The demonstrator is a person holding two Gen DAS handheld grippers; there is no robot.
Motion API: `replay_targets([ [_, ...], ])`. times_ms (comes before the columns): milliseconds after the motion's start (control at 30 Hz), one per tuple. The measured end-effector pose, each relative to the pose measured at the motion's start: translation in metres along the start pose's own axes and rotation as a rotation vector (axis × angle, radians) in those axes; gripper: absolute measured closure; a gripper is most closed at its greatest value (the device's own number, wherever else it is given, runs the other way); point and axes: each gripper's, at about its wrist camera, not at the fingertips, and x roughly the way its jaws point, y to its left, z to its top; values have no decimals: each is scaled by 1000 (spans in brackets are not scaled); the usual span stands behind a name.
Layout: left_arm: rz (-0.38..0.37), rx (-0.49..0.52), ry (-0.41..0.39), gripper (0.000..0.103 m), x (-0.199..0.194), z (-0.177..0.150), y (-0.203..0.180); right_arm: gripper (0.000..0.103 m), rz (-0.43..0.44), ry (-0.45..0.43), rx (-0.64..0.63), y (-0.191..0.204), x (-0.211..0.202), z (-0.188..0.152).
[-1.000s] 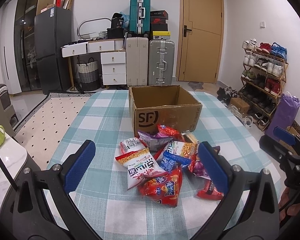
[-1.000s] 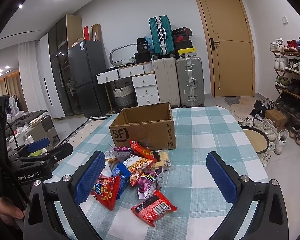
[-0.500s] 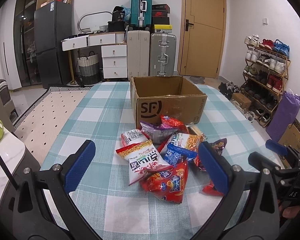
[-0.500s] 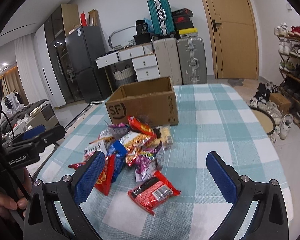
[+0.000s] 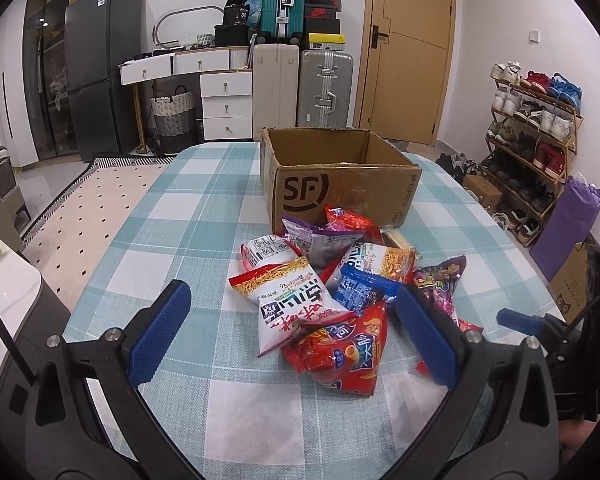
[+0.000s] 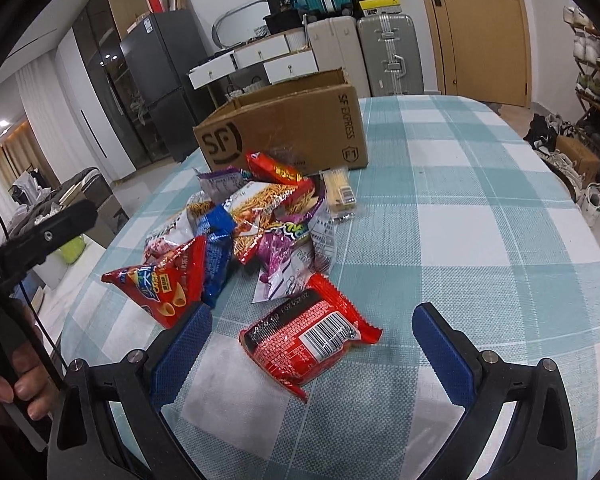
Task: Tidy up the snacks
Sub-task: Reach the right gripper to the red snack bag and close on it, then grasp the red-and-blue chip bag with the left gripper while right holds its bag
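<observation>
A pile of several snack packets point(image 5: 332, 280) lies on the checked tablecloth in front of an open brown SF cardboard box point(image 5: 336, 176). My left gripper point(image 5: 292, 332) is open and empty, its jaws spread around the near side of the pile, over a red chip bag point(image 5: 344, 352) and a white noodle bag point(image 5: 288, 296). My right gripper point(image 6: 312, 352) is open and empty, straddling a red packet with a barcode point(image 6: 312, 336) that lies apart from the pile point(image 6: 252, 220). The box also shows in the right wrist view point(image 6: 284, 128).
The table point(image 5: 180, 216) has a rounded edge with floor beyond. A shoe rack point(image 5: 536, 128) stands to the right, suitcases point(image 5: 300, 80) and drawers behind. The right gripper shows at the left view's right edge point(image 5: 540, 320); the left gripper and a hand show in the right view point(image 6: 20, 248).
Both grippers have moved forward and down toward the snacks. The pile and the barcode packet now sit larger between the open jaws. No packet has moved.
</observation>
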Motion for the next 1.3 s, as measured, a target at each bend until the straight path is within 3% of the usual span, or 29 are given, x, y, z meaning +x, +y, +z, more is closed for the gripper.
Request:
replay_targets([
  [133, -4, -6, 5, 1, 2, -1, 1, 2, 5, 35, 7, -1, 13, -1],
  [233, -4, -6, 8, 1, 3, -2, 2, 10, 13, 68, 16, -2, 20, -3],
  [300, -6, -6, 10, 1, 3, -2, 2, 22, 21, 93, 27, -3, 25, -4],
  [433, -8, -8, 19, 1, 4, -5, 4, 24, 16, 104, 17, -1, 29, -4],
  [533, -9, -9, 27, 1, 4, -6, 6, 31, 14, 113, 6, 1, 29, -4],
  [600, -8, -8, 31, 1, 5, -6, 6, 42, 24, 114, 1, 1, 29, -4],
  [700, -10, -12, 35, 1, 4, -7, 6, 47, 30, 109, -3, 2, 27, -6],
  [1300, 40, -9, 63, 1, 5, -14, 6, 51, -26, 15, -75, 12, -10, -10],
])
